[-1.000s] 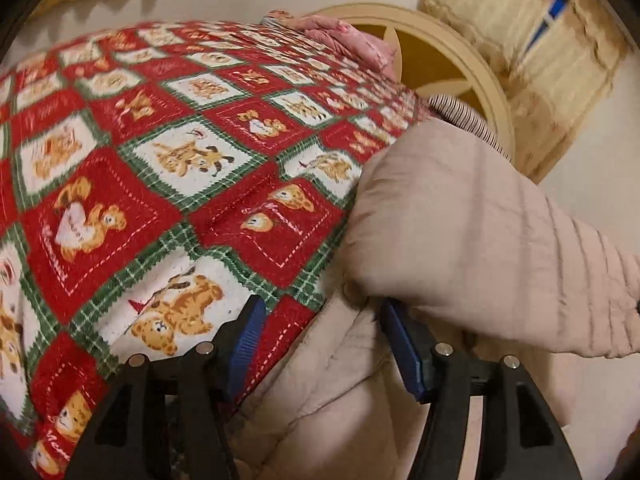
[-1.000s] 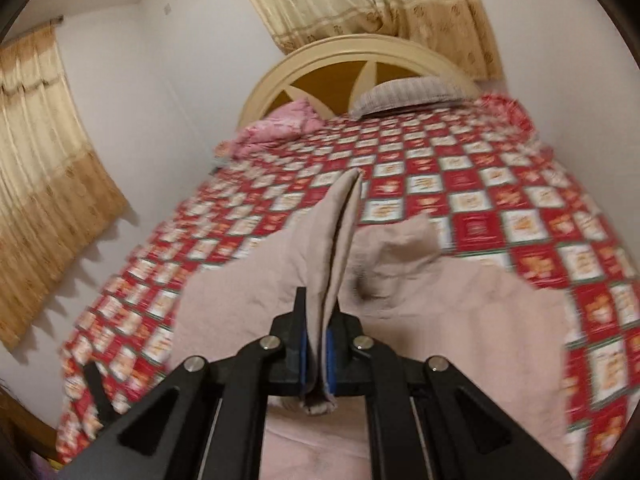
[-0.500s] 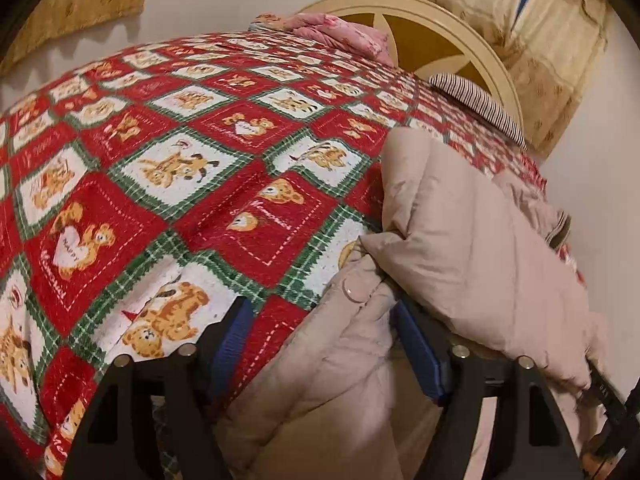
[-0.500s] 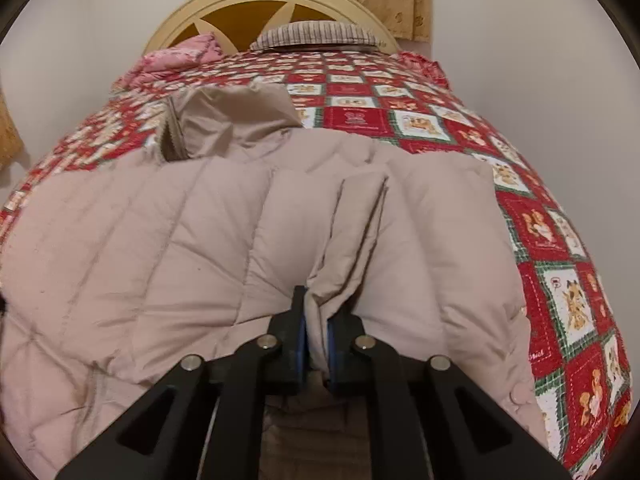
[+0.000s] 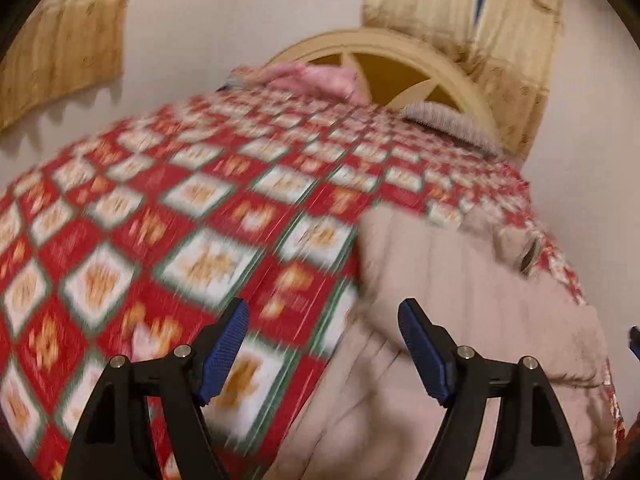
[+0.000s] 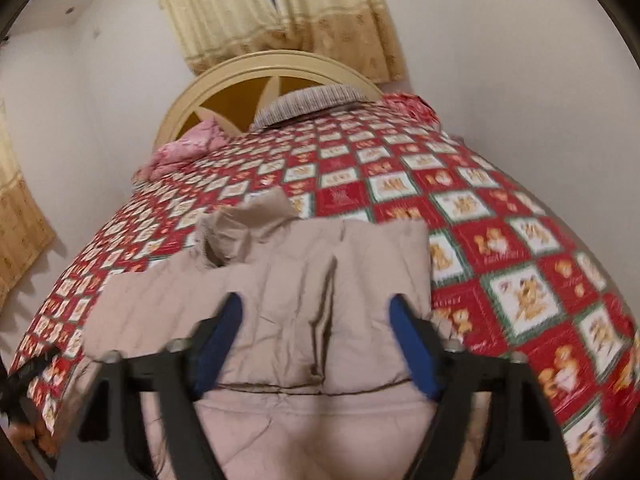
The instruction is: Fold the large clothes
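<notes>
A beige quilted coat (image 6: 320, 280) lies folded on the bed, its collar (image 6: 240, 228) toward the headboard. In the left wrist view the coat (image 5: 460, 280) fills the lower right. My left gripper (image 5: 324, 340) is open and empty, hovering over the coat's left edge and the quilt. My right gripper (image 6: 316, 332) is open and empty above the coat's near part; a creased fold (image 6: 320, 320) lies between its blue pads. The right gripper's tip (image 5: 634, 340) shows at the right edge of the left wrist view.
The bed carries a red, green and white teddy-bear quilt (image 6: 500, 240). At the head are a cream arched headboard (image 6: 240, 76), a striped pillow (image 6: 312, 100) and a pink bundle (image 6: 184, 148). Curtains (image 6: 300, 8) hang behind. White walls stand close on both sides.
My right gripper has let go of the coat fold and opened. Both grippers have lifted and pulled back from the coat, which now lies flat. The left view is motion-blurred.
</notes>
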Available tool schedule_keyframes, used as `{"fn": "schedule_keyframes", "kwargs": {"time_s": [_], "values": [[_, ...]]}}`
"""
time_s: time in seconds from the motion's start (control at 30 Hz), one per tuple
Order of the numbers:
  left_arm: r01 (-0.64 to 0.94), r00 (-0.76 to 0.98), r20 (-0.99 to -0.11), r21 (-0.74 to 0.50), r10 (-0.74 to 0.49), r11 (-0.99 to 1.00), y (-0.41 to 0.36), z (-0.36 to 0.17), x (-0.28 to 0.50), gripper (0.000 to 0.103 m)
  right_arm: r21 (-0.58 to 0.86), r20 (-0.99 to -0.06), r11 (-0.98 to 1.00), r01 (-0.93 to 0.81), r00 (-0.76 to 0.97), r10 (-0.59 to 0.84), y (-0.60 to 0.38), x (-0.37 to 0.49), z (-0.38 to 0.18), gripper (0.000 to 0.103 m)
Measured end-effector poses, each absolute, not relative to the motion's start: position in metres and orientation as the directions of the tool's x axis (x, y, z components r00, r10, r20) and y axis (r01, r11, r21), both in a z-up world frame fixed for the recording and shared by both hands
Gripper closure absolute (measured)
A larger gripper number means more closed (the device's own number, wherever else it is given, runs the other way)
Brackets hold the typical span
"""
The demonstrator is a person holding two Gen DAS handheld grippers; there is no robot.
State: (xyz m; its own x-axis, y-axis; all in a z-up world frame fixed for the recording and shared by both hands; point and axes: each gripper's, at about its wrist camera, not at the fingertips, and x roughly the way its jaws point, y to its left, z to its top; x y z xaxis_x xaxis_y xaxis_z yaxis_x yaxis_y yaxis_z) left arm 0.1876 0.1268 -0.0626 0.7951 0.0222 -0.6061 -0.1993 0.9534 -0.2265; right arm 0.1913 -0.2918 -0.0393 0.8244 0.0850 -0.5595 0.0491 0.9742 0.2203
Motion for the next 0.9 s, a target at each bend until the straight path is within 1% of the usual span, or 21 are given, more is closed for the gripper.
{"fn": "schedule_keyframes", "kwargs": {"time_s": [0.03, 0.07, 0.17, 0.2, 0.27, 0.33, 0.37, 0.4, 0.43, 0.47, 0.53, 0.63, 0.7, 0.73, 0.77, 0.83, 0.87, 0.9], "values": [[-0.174, 0.801, -0.598, -0.22, 0.008, 0.96, 0.122, -0.054, 0.198, 0.026, 0.195, -0.577, 0.98, 0.043, 0.813, 0.079, -0.287, 0.196, -0.035, 0.071], [-0.152, 0.805, -0.593, -0.206, 0.0, 0.967, 0.115, -0.048, 0.211, 0.026, 0.17, -0.595, 0.985, 0.04, 0.801, 0.07, -0.281, 0.202, -0.032, 0.075], [-0.108, 0.799, -0.601, -0.146, -0.001, 0.983, 0.091, -0.043, 0.249, 0.026, 0.185, -0.606, 0.983, -0.022, 0.784, 0.132, -0.262, 0.229, -0.032, 0.075], [-0.114, 0.787, -0.617, -0.117, 0.018, 0.987, 0.083, -0.045, 0.261, 0.026, 0.174, -0.621, 0.985, -0.02, 0.774, 0.126, -0.254, 0.244, -0.037, 0.075], [-0.104, 0.756, -0.655, -0.102, 0.012, 0.989, 0.075, -0.055, 0.28, 0.026, 0.175, -0.646, 0.985, -0.009, 0.753, 0.122, -0.246, 0.259, -0.052, 0.075], [-0.106, 0.703, -0.711, -0.093, 0.009, 0.99, 0.074, -0.073, 0.294, 0.026, 0.207, -0.702, 0.977, 0.043, 0.702, 0.118, -0.246, 0.269, -0.073, 0.075], [-0.119, 0.68, -0.733, -0.083, 0.02, 0.989, 0.075, -0.083, 0.294, 0.026, 0.229, -0.735, 0.968, 0.099, 0.67, 0.105, -0.251, 0.271, -0.086, 0.072], [-0.133, 0.654, -0.756, -0.069, 0.035, 0.989, 0.079, -0.098, 0.295, 0.026, 0.255, -0.749, 0.959, 0.122, 0.652, 0.116, -0.255, 0.267, -0.095, 0.071], [-0.137, 0.634, -0.772, -0.066, 0.036, 0.988, 0.082, -0.111, 0.294, 0.026, 0.273, -0.757, 0.954, 0.123, 0.639, 0.134, -0.257, 0.263, -0.103, 0.064], [-0.133, 0.623, -0.782, -0.081, 0.02, 0.988, 0.082, -0.12, 0.293, 0.025, 0.289, -0.763, 0.95, 0.114, 0.627, 0.157, -0.258, 0.258, -0.112, 0.063], [-0.127, 0.61, -0.791, -0.158, -0.049, 0.979, 0.091, -0.136, 0.283, 0.025, 0.311, -0.746, 0.947, 0.081, 0.638, 0.19, -0.257, 0.238, -0.127, 0.063], [-0.129, 0.616, -0.786, -0.165, -0.051, 0.978, 0.096, -0.135, 0.277, 0.023, 0.341, -0.739, 0.937, 0.072, 0.637, 0.22, -0.253, 0.215, -0.127, 0.061], [-0.133, 0.616, -0.787, -0.162, -0.047, 0.978, 0.096, -0.136, 0.276, 0.022, 0.33, -0.731, 0.941, 0.071, 0.65, 0.207, -0.252, 0.203, -0.114, 0.057], [-0.133, 0.617, -0.786, -0.155, -0.04, 0.979, 0.094, -0.136, 0.276, 0.022, 0.324, -0.714, 0.943, 0.076, 0.674, 0.191, -0.253, 0.2, -0.107, 0.048], [-0.133, 0.618, -0.785, -0.142, -0.029, 0.981, 0.092, -0.136, 0.275, 0.022, 0.312, -0.695, 0.946, 0.086, 0.7, 0.165, -0.253, 0.197, -0.1, 0.031], [-0.133, 0.622, -0.783, -0.11, -0.003, 0.985, 0.086, -0.135, 0.275, 0.022, 0.249, -0.666, 0.959, 0.135, 0.743, 0.069, -0.256, 0.198, -0.087, 0.013], [-0.133, 0.62, -0.784, -0.102, 0.003, 0.986, 0.086, -0.134, 0.275, 0.022, 0.232, -0.671, 0.962, 0.146, 0.74, 0.05, -0.257, 0.202, -0.086, 0.019], [-0.133, 0.618, -0.786, -0.096, 0.006, 0.986, 0.086, -0.134, 0.275, 0.022, 0.22, -0.706, 0.964, 0.147, 0.706, 0.054, -0.257, 0.213, -0.092, 0.031]]}}
